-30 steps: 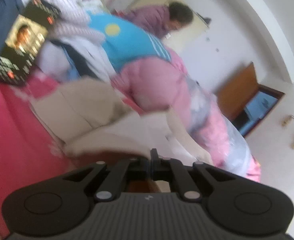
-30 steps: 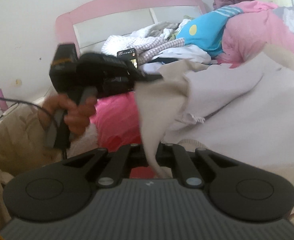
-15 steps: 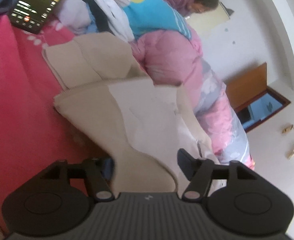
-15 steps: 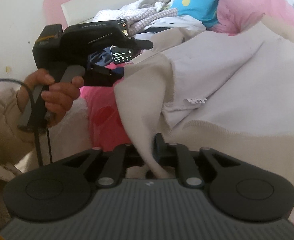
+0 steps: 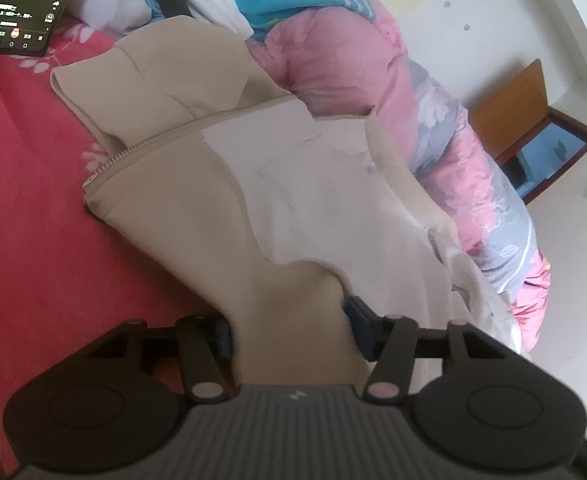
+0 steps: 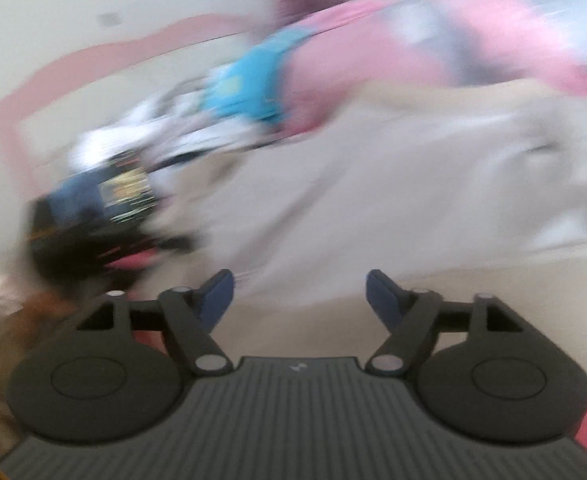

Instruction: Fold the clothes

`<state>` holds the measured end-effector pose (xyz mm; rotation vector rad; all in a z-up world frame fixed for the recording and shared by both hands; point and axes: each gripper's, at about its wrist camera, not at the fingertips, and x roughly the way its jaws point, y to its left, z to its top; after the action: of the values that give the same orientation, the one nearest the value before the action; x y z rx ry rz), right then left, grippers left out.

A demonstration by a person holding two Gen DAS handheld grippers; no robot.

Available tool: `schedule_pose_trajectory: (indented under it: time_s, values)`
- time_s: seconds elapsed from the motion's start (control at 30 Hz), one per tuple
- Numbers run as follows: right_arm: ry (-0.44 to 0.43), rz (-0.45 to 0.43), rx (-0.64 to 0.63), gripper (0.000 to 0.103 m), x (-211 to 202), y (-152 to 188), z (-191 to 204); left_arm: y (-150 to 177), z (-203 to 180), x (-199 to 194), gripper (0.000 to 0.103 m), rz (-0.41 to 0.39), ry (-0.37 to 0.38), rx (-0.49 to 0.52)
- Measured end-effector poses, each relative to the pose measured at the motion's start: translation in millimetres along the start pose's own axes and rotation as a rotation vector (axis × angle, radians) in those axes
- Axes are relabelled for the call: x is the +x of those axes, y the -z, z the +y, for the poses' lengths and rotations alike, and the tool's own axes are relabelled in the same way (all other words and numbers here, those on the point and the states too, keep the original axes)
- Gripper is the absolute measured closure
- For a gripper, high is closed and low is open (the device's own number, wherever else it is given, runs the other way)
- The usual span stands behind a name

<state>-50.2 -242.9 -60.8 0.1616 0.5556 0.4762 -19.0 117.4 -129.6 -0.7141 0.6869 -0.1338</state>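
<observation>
lying spread on the pink bed (image 5: pixel 21 216), the beige zip jacket (image 5: pixel 197 184) shows its pale lining. the left gripper (image 5: pixel 289 330) is closing, jacket fabric between its jaws, pads not pressing. the right gripper (image 6: pixel 299 292) is opening wide over the jacket, holding nothing. a phone (image 5: pixel 25 4) lies nearby.

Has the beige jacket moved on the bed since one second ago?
Yes. In the left wrist view the beige jacket now lies spread flat on the red bedsheet, below the phone; before, it hung bunched.
</observation>
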Motion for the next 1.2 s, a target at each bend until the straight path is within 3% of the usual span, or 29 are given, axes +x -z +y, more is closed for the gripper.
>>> schedule_pose_trajectory:
  time_s: [0.1,0.23,0.33,0.47,0.53,0.57,0.6,0.67,0.93,1.03,1.2]
  values:
    - [0.18,-0.016,0.067,0.023,1,-23,-41,-1,1,1,0.051,0.003,-0.011,0.013]
    - [0.297,0.007,0.18,0.023,31,-52,-93,0,1,3,0.055,0.0,-0.028,0.023]
    - [0.314,0.036,0.249,0.023,64,-65,-119,2,-3,6,0.064,-0.016,-0.057,0.052]
    - [0.313,0.16,0.249,0.025,112,-65,-141,2,-5,6,0.074,-0.03,-0.097,0.074]
    - [0.356,0.18,0.189,0.064,122,-60,-144,2,-6,5,0.079,-0.034,-0.107,0.085]
    - [0.367,0.174,0.171,0.077,122,-59,-145,2,-7,4,0.08,-0.037,-0.11,0.09]
    - [0.349,0.165,0.183,0.102,118,-59,-150,2,-8,4,0.081,-0.039,-0.114,0.096]
    - [0.337,0.137,0.213,0.102,103,-63,-158,3,-12,3,0.081,-0.045,-0.124,0.121]
    - [0.528,0.045,0.14,0.103,31,-77,-190,6,-19,3,0.081,-0.049,-0.109,0.157]
    - [0.599,0.026,0.126,0.103,16,-76,-198,8,-22,4,0.081,-0.041,-0.098,0.172]
    - [0.604,0.059,0.19,0.102,21,-59,-218,8,-22,5,0.081,-0.037,-0.092,0.178]
